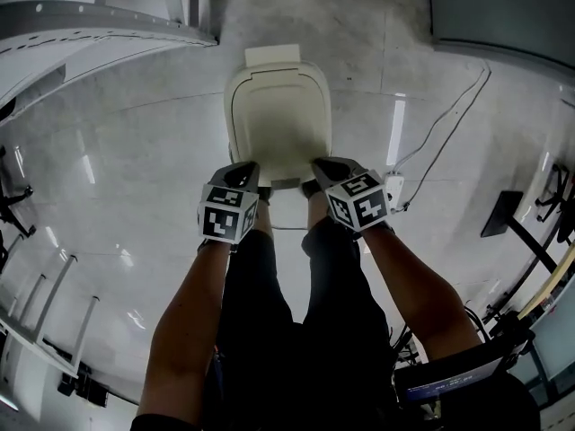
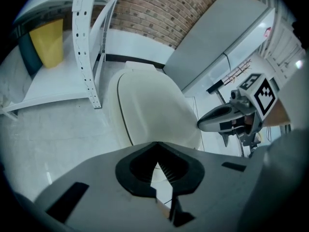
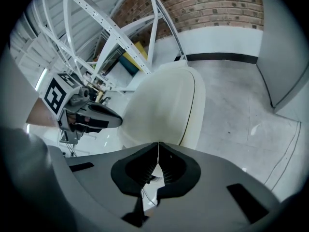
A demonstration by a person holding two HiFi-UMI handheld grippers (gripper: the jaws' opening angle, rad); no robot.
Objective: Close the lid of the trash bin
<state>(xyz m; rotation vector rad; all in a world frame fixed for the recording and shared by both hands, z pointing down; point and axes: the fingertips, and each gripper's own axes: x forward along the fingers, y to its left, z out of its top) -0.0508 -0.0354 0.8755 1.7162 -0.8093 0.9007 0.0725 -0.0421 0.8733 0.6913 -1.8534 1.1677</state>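
A cream trash bin [image 1: 278,115] stands on the glossy floor in front of me, and its lid [image 2: 154,110] lies down flat over the body. My left gripper [image 1: 244,169] hovers at the bin's near left corner, jaws pressed together with nothing between them. Beside it, my right gripper [image 1: 322,165] is at the near right corner, also shut and empty. In the left gripper view my left gripper [image 2: 155,145] points at the lid, with the right gripper [image 2: 227,117] alongside. The right gripper view shows my right gripper [image 3: 158,145] before the bin [image 3: 166,105], with the left gripper [image 3: 94,115] to its side.
A white metal shelf rack [image 1: 90,25] stands to the left of the bin, with a yellow item [image 2: 48,42] on it. A grey cabinet [image 1: 503,7] is at the back right. A cable and white power strip [image 1: 395,187] lie on the floor right of the bin. A brick wall [image 3: 217,4] is behind.
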